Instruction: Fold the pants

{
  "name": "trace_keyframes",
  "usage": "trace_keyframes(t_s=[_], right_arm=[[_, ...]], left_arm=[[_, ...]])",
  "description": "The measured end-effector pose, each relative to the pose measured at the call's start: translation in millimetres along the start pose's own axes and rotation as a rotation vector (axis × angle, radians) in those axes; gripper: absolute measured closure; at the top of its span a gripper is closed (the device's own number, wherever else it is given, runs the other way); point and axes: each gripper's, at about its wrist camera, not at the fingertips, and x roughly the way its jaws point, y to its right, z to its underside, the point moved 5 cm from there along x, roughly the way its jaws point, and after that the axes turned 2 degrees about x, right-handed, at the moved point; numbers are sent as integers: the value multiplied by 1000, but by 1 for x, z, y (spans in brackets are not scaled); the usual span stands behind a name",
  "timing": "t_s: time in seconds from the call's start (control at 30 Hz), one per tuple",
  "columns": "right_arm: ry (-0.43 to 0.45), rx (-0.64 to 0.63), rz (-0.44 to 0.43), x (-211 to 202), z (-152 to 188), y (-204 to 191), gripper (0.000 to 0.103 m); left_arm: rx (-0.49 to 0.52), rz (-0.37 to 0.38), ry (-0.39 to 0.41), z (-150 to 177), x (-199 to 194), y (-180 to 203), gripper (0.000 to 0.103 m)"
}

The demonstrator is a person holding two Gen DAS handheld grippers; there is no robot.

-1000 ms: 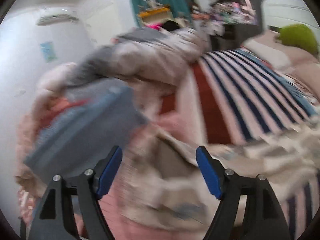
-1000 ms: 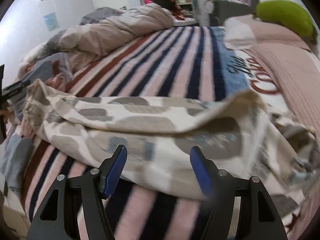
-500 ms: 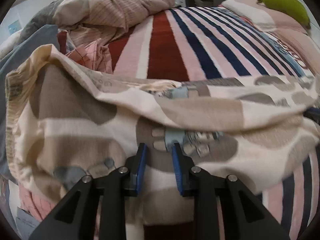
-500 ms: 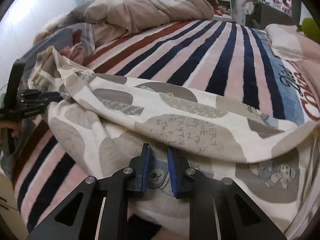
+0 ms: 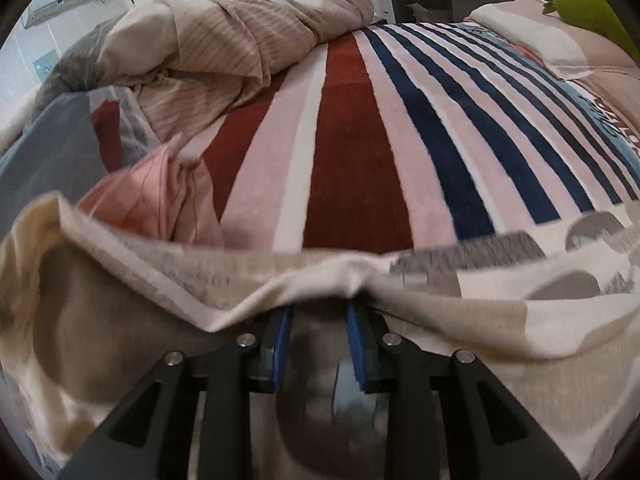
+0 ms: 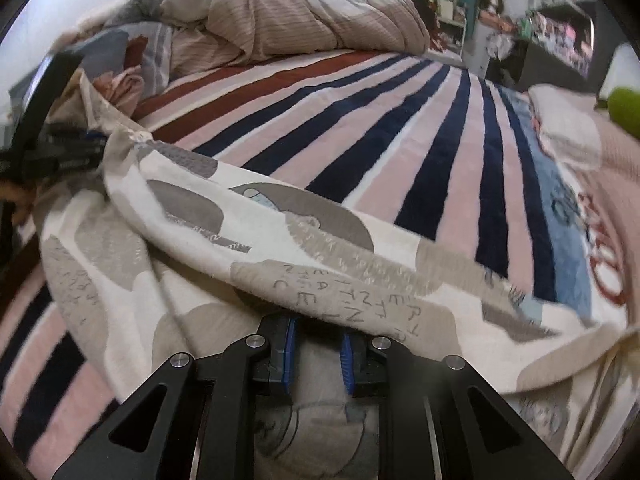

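The pants (image 6: 280, 248), cream with grey-brown patches and small printed letters, lie on the striped blanket (image 6: 400, 128) of a bed, with their long axis running across the frame from the upper left to the lower right in the right wrist view. In that view the right gripper (image 6: 317, 354) sits at the bottom centre, its blue pads narrowed to a small gap with pants fabric bunched between them, and a folded edge of the cloth drapes over the fingertips. The left gripper (image 6: 86, 152) shows at the left edge of the same view, pinching the far end of the pants, where the cloth gathers into a raised point. In the left wrist view the pants (image 5: 460, 300) fill the lower half of the frame and stretch away toward the right edge, a folded-over hem lying across the left gripper (image 5: 316, 346), whose blue pads are likewise drawn close with fabric caught between them. A rumpled beige duvet (image 5: 240, 40) is heaped at the upper left of the bed, a pink cloth (image 5: 160, 200) lies just beyond the pants on the left, and a green cushion (image 5: 592, 12) sits at the upper right.
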Motion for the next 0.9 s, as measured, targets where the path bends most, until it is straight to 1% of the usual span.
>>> trace_keyframes(t_s=[0.1,0.17,0.2,0.23,0.27,0.3,0.33,0.4,0.5,0.6,0.7,0.73,0.8,0.9], right_arm=[[5,-60,55,4,-6,-4,90],[-2,-86,74,7,-9,-5,87],[0,-98,91,8,-12,-4,82],[7,-110,112,8,-14,-2,76],[17,-123,135,8,-17,-1,72],[27,-136,151,9,-19,1,64],[32,-139,154,9,-21,2,57],[38,-132,153,8,-22,5,52],[44,-101,134,1,-18,12,51],[70,-36,113,-20,-9,32,51],[92,48,121,-51,10,63,46],[93,78,125,-64,19,74,46],[84,121,128,-87,37,94,46],[74,152,162,-124,69,115,46]], left_arm=[[-1,-42,35,-14,4,4,80],[-32,-65,62,-24,4,1,79],[-52,-74,73,-29,4,-2,78],[-71,-74,81,-32,4,-5,74],[-83,-70,88,-33,2,-6,67],[-93,-59,96,-33,0,-6,63],[-98,-40,101,-32,-2,-4,61],[-91,-6,110,-26,-12,2,60],[-77,41,132,-16,-32,18,57],[-70,102,152,-4,-53,41,55],[-70,192,168,3,-74,73,54],[-65,212,174,4,-79,83,54],[-42,268,197,5,-97,114,50],[-5,333,233,4,-119,151,48]])
